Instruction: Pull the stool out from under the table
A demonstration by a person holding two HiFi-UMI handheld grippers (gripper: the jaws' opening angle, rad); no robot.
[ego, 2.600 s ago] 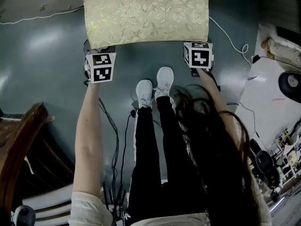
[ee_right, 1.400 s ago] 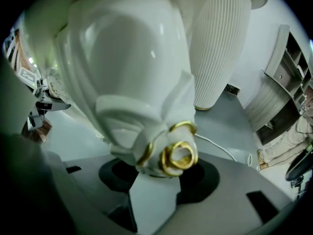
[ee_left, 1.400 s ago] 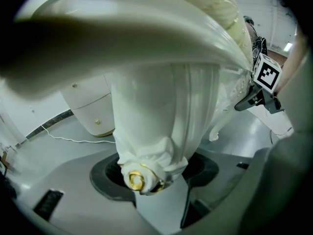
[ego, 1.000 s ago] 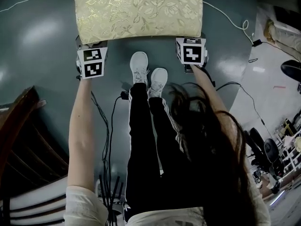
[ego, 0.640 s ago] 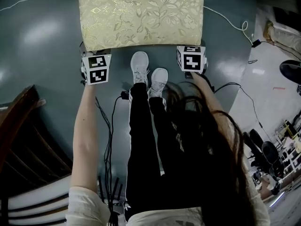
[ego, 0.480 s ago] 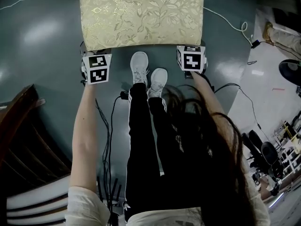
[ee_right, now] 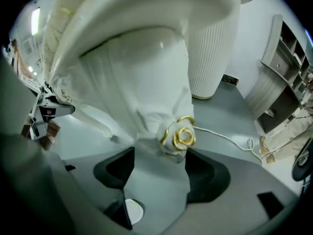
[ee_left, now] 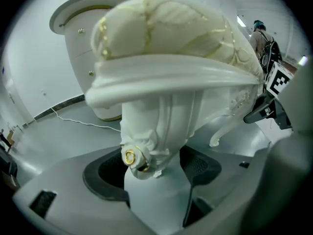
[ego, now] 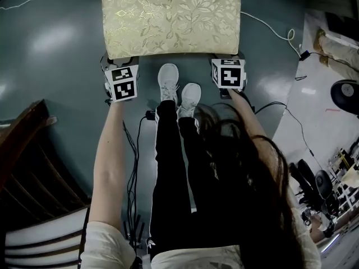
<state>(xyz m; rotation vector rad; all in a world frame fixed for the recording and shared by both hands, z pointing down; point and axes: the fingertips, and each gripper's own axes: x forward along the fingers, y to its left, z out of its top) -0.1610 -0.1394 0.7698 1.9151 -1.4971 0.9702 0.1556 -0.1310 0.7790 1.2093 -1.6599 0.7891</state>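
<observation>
Carved stool (ee_left: pixel 166 80) with soft gold cushion (ego: pixel 171 18) stands on grey floor (ego: pixel 50 66), near edge before the person's shoes (ego: pixel 179 91). Fingers of the left gripper (ee_left: pixel 154 173) and right gripper (ee_right: pixel 161 175) are spreading, each around a near-corner leg (ee_left: pixel 156 126), not pinching. Likely rigid, fairly heavy; legs give the firm hold

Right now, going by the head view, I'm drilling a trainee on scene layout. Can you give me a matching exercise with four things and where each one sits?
Things:
1. stool cushion
2. sneakers
3. white cable
4. dark wooden furniture

Places in the head view:
A. lower left edge
B. on the floor, right of the cushion
C. top centre
D. on the floor, just on the person's side of the cushion's near edge

Pairs: 1-C, 2-D, 3-B, 4-A
</observation>
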